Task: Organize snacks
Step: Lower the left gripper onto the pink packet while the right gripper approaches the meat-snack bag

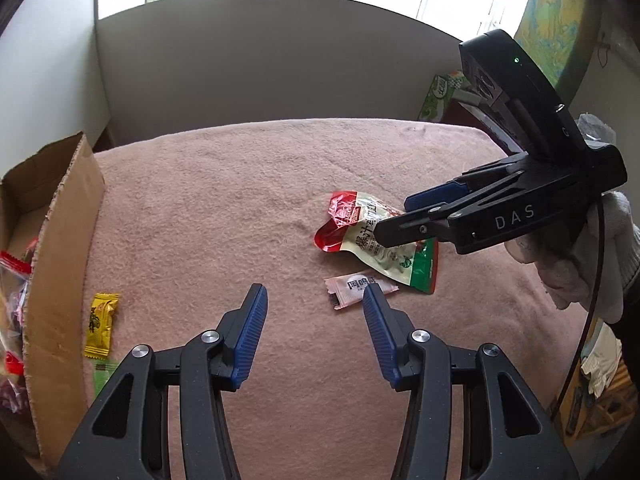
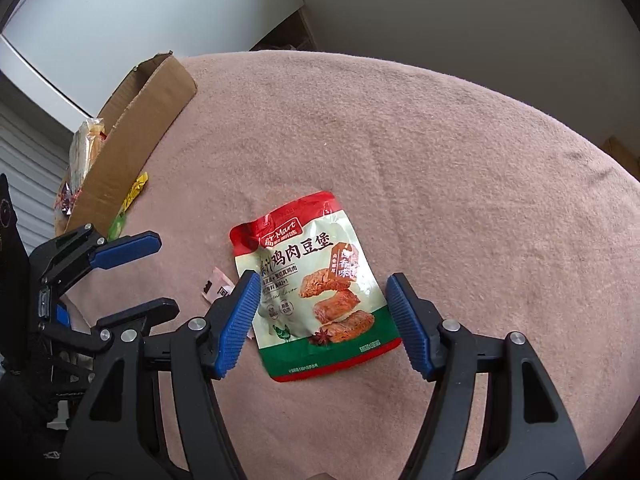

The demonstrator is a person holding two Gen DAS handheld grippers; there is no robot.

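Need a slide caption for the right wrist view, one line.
Right tongs open, straddling the chicken snack pouch on the pink cloth; cardboard box at left.

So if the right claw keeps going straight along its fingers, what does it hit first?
Most likely the snack pouch: the open right claw straddles it, one finger on each side. Its height above the pouch is unclear.

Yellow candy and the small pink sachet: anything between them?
Only bare pink blanket between yellow candy and pink sachet; the open left gripper hovers there, left wrist view.
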